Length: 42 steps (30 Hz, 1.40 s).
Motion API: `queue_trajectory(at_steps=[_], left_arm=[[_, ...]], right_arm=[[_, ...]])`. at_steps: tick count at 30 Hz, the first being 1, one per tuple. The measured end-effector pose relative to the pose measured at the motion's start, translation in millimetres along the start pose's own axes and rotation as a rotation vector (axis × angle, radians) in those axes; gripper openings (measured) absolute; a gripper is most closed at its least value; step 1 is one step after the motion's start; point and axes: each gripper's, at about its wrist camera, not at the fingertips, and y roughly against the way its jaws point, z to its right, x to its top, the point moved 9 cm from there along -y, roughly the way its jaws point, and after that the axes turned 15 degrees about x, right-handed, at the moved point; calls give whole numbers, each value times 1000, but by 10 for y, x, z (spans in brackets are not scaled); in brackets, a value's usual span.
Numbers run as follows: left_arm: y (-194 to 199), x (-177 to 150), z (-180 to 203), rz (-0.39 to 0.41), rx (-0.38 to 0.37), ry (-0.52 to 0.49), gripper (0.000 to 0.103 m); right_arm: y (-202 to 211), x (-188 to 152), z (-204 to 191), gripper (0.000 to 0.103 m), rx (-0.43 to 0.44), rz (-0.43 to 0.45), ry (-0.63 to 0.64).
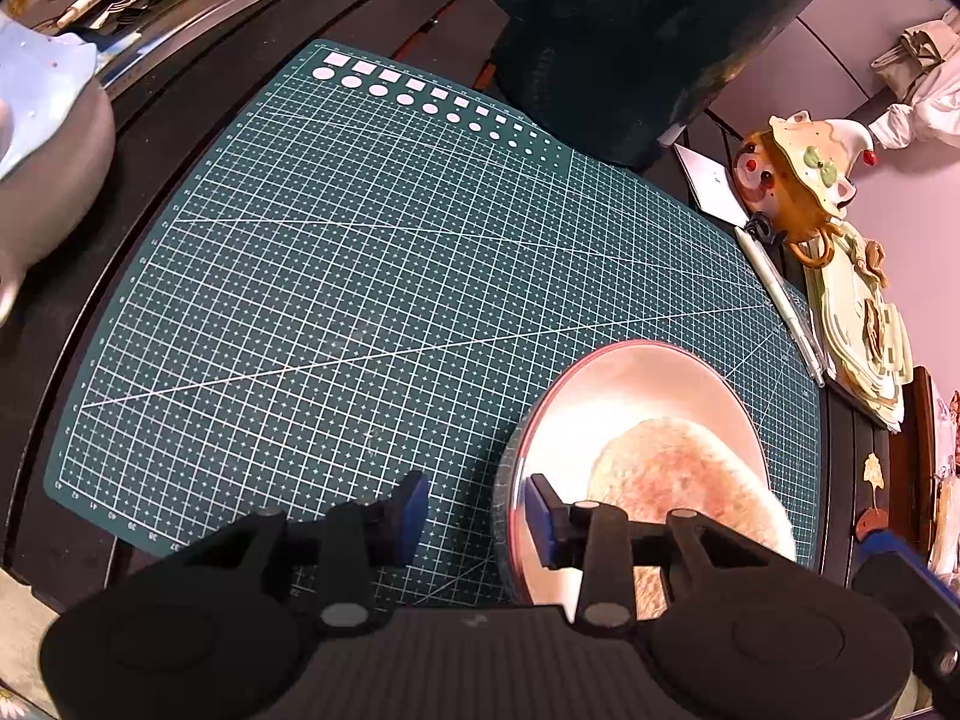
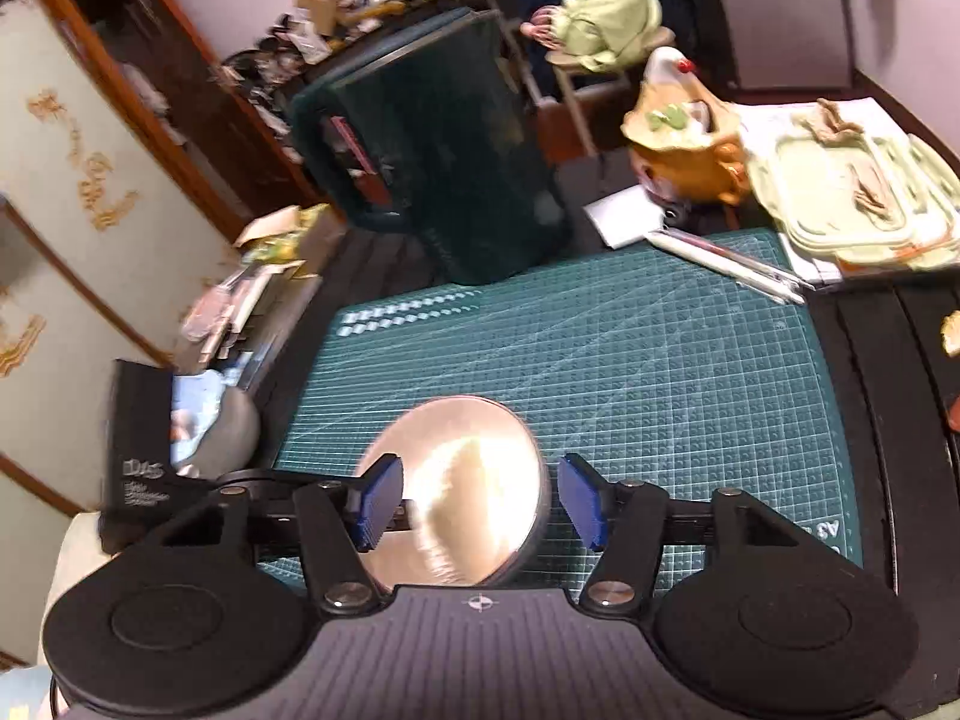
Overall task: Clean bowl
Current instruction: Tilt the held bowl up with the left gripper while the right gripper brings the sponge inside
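Claw-wise, I am straddling the shiny round metal bowl [image 1: 636,420] rim with my gaping left claw [image 1: 480,510], judging it stiff, slippery, best pinched at its thin edge.

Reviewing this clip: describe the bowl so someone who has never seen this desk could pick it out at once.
Start at the green gridded cutting mat covering the dark table. The bowl sits on the mat's near edge, just ahead of the open left gripper. It is the only round, shiny metal dish there, with a fluffy pale cloth inside.

Pink bowl [image 1: 654,384]; teal white-gridded mat [image 1: 360,276]; blue-padded black tongs [image 1: 477,510].
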Motion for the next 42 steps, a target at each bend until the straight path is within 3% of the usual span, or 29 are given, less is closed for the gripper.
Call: queue_trajectory(at_steps=[3,6,10,11,14,18,30,32,33,42], left_arm=[[-13,2,2,-4,-4,7,35],[-20,5,1,-5,-7,10,35],[-24,6,0,-6,-10,14,36],[-26,5,-2,-6,-11,15,36],[-27,3,0,-6,-13,16,37],[-25,-3,4,-5,-13,18,37],[-16,2,8,-13,-22,35,37],[-21,12,-5,-16,-27,39,38],[-22,13,-8,-17,-28,40,38],[-26,17,-6,-15,-24,35,38]], right_arm=[[-105,-100,-218,42,-17,-60,143],[-222,-177,-178,34,-25,-87,101],[-206,-175,25,34,-15,-85,-26],[-214,-203,117,34,44,-88,-132],[-256,-257,225,34,129,-87,-293],[-256,-296,246,34,146,-73,-368],[-475,-317,91,36,136,-110,-335],[-483,-290,104,29,128,-122,-315],[-486,-276,110,11,124,-128,-305],[-517,-151,169,16,86,-180,-216]])
